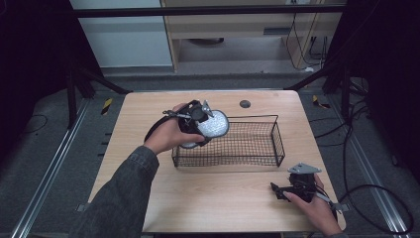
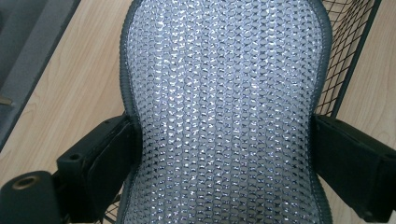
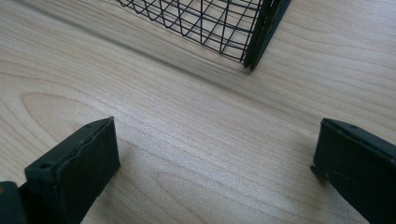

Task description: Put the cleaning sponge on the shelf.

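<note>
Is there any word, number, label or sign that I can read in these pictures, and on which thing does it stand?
None: no readable text on the silver pad, the wire basket, the table or either tongs.

Right claw (image 3: 215, 158), jaws spread wide apart above the light wood-grain surface (image 3: 187, 140), nothing between them. Beyond the jaws, a corner of the black wire basket (image 3: 219, 23) stands on the surface, well apart from the claw.
</note>
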{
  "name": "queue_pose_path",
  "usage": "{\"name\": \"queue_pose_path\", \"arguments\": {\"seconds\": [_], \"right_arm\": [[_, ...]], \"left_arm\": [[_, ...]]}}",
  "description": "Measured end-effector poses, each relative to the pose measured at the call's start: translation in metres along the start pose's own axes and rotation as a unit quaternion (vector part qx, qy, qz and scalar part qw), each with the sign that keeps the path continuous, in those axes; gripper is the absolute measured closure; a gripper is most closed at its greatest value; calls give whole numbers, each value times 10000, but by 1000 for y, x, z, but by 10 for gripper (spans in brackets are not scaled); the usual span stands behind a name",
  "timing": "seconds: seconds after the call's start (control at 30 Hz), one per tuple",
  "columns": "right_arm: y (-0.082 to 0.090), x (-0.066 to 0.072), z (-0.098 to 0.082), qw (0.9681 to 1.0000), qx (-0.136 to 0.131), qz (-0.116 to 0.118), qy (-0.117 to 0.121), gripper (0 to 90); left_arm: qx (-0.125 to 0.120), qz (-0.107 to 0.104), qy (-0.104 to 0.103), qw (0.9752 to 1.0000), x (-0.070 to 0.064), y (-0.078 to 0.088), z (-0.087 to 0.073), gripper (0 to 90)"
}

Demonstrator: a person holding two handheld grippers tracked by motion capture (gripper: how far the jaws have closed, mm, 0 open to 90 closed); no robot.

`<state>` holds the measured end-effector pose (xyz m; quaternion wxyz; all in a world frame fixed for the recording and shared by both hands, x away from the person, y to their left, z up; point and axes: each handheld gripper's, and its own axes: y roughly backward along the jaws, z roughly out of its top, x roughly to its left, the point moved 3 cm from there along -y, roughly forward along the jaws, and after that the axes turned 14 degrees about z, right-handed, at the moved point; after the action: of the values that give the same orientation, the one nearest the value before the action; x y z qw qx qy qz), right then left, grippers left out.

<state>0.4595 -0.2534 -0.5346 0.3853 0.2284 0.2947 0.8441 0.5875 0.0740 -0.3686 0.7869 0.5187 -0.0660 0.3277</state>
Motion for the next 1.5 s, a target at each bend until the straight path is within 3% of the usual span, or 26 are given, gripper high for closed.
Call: {"name": "queue_pose_path", "arguments": {"seconds": [0.47,0.67,1.0,1.13,1.3,1.5], "right_arm": [[0,0,0,10000,2,5,3,4],[0,0,0,10000,1,5,5,4],[0,0,0,10000,3,7,2,4],[0,0,0,10000,1,12,1,4],[0,0,0,10000,-1,13,-2,4],[0,0,0,10000,5,6,-1,4]], "left_arm": [[222,-88,-357,9991,-16,-24,5,77],[270,-120,-356,9989,-16,-30,0,76],[347,-121,-535,9979,-12,-38,-12,75],[346,-150,-489,9981,-13,-40,-14,68],[287,-178,-247,9991,-10,-42,-15,53],[221,-254,-243,9991,-12,-40,-17,99]]}}
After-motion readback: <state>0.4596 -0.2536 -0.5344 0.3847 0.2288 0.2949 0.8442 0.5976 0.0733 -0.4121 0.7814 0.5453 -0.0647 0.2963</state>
